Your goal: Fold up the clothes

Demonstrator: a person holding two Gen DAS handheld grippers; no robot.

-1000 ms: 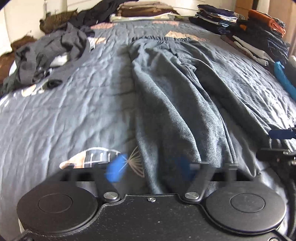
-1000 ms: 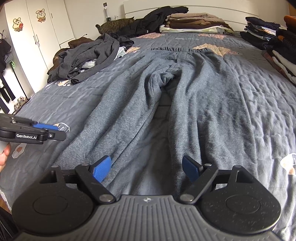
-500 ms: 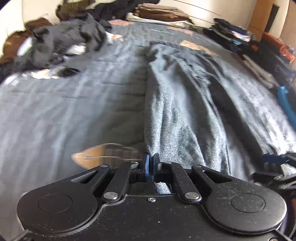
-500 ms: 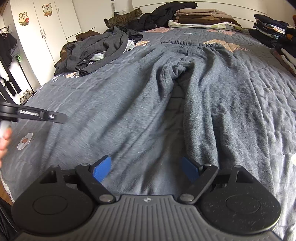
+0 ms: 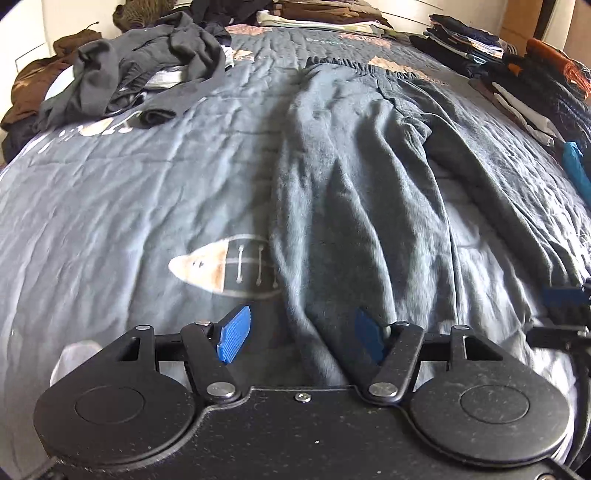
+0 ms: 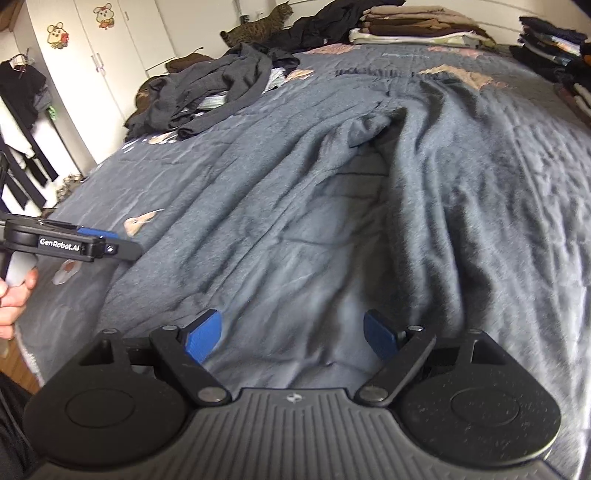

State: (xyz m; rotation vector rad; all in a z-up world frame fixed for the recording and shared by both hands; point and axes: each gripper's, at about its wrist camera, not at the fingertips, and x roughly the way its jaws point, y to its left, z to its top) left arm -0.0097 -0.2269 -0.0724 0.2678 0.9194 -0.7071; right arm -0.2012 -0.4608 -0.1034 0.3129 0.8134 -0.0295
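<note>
Since half a second ago my left gripper (image 5: pixel 301 338) has sprung apart, jaws opening over the trousers (image 5: pixel 354 192) hem.
Left view: hem between unpressing pads; right view: right gripper (image 6: pixel 293 334) released above the bed (image 6: pixel 184 192); next, I judge, pinch both hems.

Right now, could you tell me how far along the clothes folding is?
Done: folded stacks line the head of the bed. In hand: grey sweatpants lie spread flat, unfolded; the left claw is opening over one leg's hem, while the right claw is open and empty. Left: folding these, then the crumpled pile.
</note>
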